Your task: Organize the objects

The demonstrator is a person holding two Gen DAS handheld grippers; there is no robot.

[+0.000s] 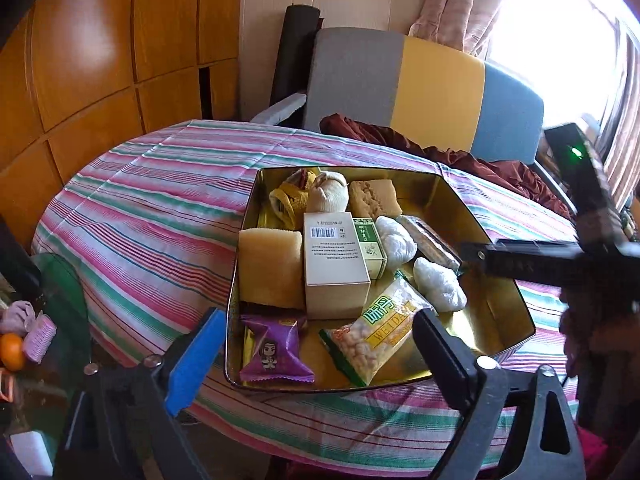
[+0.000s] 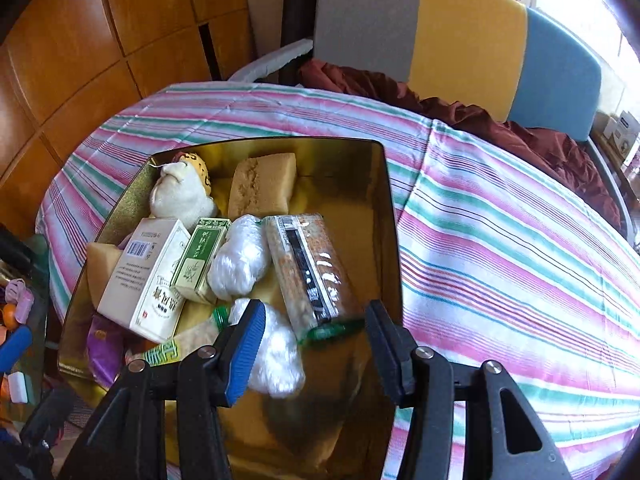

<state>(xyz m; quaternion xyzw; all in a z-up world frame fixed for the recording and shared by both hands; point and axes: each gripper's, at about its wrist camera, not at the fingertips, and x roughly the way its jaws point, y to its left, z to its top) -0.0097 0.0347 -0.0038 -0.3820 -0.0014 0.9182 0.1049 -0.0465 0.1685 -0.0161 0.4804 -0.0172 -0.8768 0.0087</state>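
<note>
A gold tin (image 1: 505, 276) on the striped tablecloth holds a white box (image 1: 334, 256), a green box (image 1: 370, 244), sponges (image 1: 270, 264), two white plastic wads (image 1: 438, 284), a long grain packet (image 2: 312, 268), a purple packet (image 1: 274, 350) and a yellow-green snack packet (image 1: 380, 336). My left gripper (image 1: 320, 356) hovers wide open over the tin's near edge, above the purple and snack packets. My right gripper (image 2: 316, 344) stands open over the tin's right side. A white wad (image 2: 276, 356) and the grain packet's end lie below its jaws, and nothing is pinched.
The striped cloth (image 2: 500, 240) covers the table right of the tin. Behind stands a grey, yellow and blue chair (image 1: 440, 88) with a maroon cloth (image 1: 500, 168). A wooden cabinet (image 1: 100, 60) fills the left. A low glass table (image 1: 60, 280) holds an orange and pink items.
</note>
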